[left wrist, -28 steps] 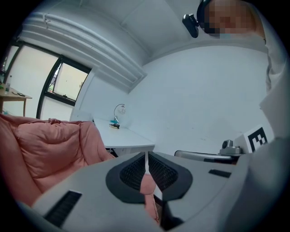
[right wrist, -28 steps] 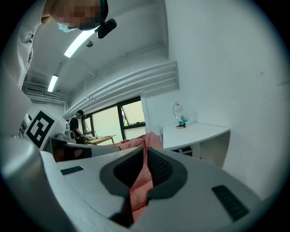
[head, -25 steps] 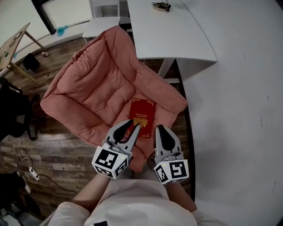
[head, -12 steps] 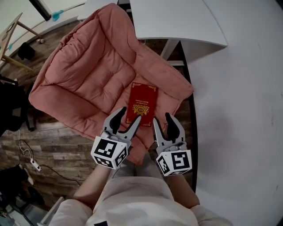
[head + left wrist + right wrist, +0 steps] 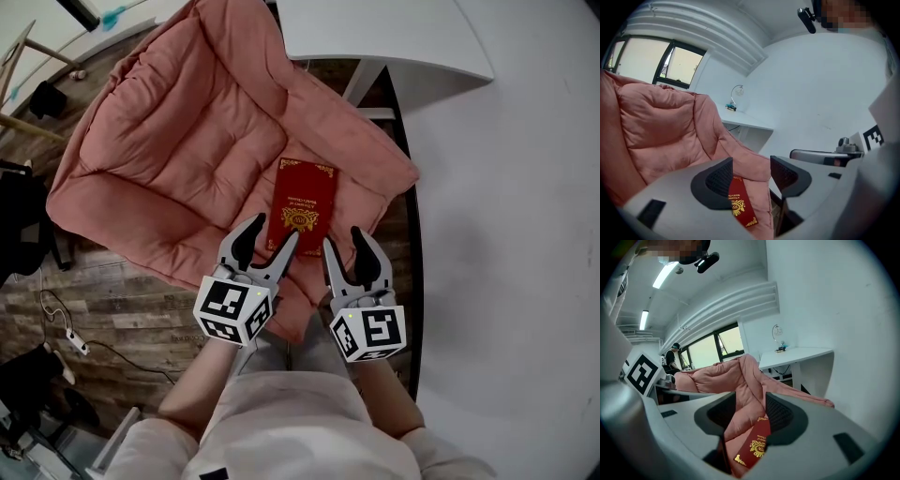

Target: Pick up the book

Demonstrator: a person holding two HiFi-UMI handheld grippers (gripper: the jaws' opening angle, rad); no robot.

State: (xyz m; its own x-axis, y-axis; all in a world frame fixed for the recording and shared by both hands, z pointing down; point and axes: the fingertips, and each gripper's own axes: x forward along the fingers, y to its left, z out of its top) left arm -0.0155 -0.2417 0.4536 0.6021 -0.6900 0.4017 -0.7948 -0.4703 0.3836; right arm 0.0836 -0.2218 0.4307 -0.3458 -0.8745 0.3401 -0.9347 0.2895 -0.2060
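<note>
A dark red book point(image 5: 302, 204) with gold print lies flat on the near right part of a large pink cushion point(image 5: 178, 141). My left gripper point(image 5: 270, 234) hovers just short of the book's near left corner. My right gripper point(image 5: 344, 242) is at its near right corner. Both sets of jaws have just been opening and now stand open with nothing between them. In the left gripper view the book point(image 5: 739, 206) shows low between the fingers of the left gripper point(image 5: 750, 176). The right gripper view shows the book point(image 5: 754, 444) beyond the right gripper point(image 5: 750, 411).
A white desk point(image 5: 384, 37) stands behind the cushion, its leg point(image 5: 361, 82) close to the cushion's right edge. A white wall point(image 5: 506, 234) runs along the right. Wooden floor point(image 5: 103, 300) with a cable point(image 5: 66, 337) and dark objects point(image 5: 23, 225) lies to the left.
Both grippers went from nearly shut to open. Both hands came down and closer to the book's near edge, and the cushion and book now fill more of the head view.
</note>
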